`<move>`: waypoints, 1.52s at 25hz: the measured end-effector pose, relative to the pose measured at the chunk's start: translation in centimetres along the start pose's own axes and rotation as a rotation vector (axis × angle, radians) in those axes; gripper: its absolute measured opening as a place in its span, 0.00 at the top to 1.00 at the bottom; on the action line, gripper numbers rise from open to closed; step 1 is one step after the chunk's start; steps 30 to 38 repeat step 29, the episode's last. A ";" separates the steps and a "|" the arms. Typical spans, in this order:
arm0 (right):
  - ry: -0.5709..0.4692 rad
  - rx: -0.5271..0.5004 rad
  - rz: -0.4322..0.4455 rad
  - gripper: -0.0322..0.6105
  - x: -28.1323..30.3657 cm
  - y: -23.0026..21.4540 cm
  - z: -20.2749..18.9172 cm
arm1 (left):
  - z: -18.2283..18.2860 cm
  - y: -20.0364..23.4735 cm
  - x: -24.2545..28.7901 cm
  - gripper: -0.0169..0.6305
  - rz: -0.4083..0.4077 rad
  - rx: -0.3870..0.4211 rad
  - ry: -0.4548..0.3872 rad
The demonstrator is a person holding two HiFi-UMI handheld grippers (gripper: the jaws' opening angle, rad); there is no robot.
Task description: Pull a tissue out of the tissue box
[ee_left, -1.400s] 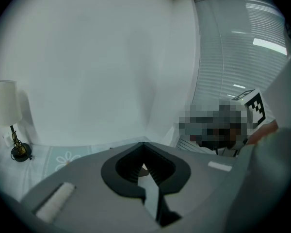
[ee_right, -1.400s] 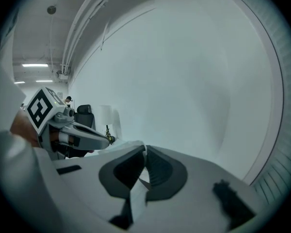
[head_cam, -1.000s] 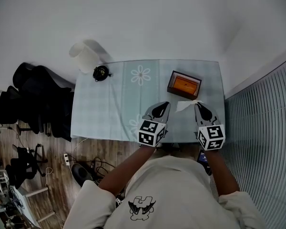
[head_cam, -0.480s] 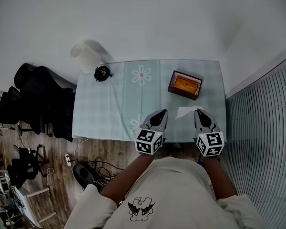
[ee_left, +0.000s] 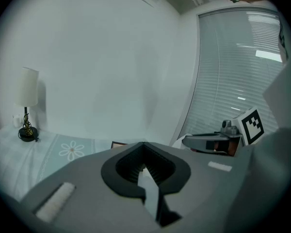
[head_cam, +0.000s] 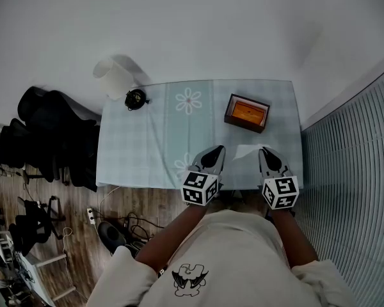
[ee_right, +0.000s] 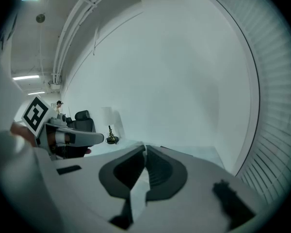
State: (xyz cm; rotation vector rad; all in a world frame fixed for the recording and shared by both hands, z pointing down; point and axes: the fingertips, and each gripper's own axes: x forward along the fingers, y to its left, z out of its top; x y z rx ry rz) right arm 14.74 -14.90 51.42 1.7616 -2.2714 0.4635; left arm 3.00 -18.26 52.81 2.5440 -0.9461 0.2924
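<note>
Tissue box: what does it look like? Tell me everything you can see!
The tissue box is a low rectangle with dark brown sides and an orange top. It sits flat, slightly askew, on the pale checked tablecloth near the far right corner. Nothing visibly sticks up from it. One white tissue is already out, apart from the box.

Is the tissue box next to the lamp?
No, the tissue box sits on the right of the table, the lamp at its far-left corner.
</note>
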 end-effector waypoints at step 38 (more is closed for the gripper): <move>0.034 0.004 -0.009 0.93 0.1 -0.4 -1.2 | -0.9 0.0 0.3 0.96 0.025 -0.006 0.038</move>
